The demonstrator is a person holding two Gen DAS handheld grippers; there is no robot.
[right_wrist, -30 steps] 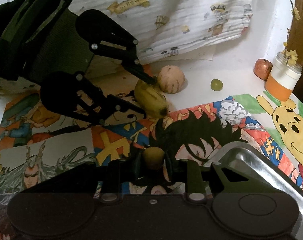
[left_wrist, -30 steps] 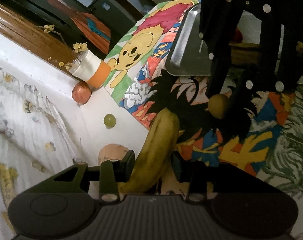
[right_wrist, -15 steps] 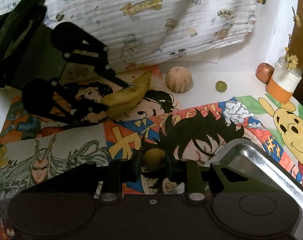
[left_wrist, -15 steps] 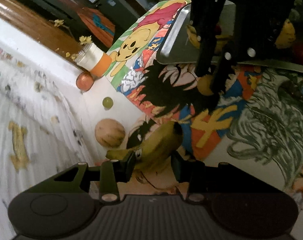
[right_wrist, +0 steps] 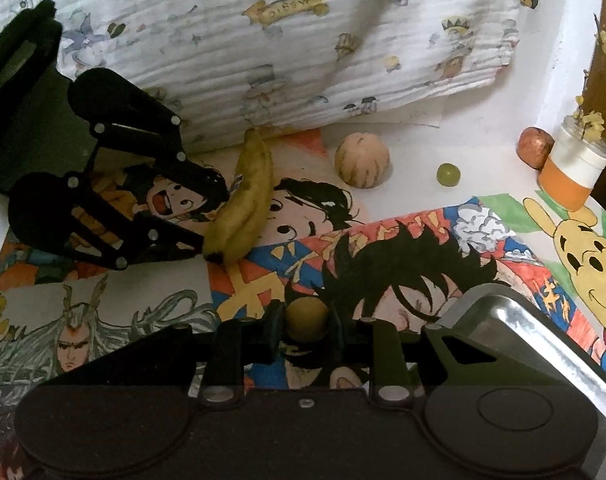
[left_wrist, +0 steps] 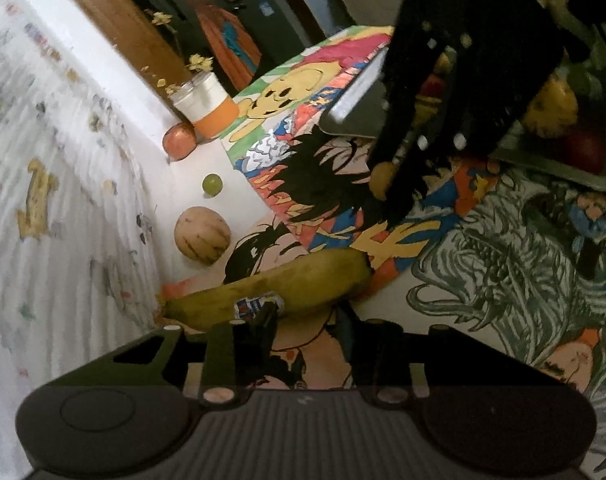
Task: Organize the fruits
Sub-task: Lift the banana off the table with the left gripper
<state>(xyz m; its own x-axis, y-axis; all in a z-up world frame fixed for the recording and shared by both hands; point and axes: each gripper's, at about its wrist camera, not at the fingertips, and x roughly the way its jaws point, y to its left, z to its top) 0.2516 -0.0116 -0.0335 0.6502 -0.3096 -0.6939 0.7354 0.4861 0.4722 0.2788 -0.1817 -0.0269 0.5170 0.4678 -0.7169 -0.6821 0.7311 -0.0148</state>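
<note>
Cartoon-printed table cover (right_wrist: pixel 403 248) is lying beneath both grippers; left gripper (left_wrist: pixel 307 316) is gripping the banana (left_wrist: pixel 287 284), right gripper (right_wrist: pixel 303 326) is clamping a small round fruit (right_wrist: pixel 306 318) beside the metal tray (right_wrist: pixel 543 344).

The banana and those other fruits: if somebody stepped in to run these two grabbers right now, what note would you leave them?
Left gripper: fingers around the banana, which has turned sideways.
Right gripper: shut on a small yellow-green fruit, beside the metal tray.
Done: some fruit already lies in the tray.
Left: the striped round fruit, green grape and red fruit by the jar.
</note>
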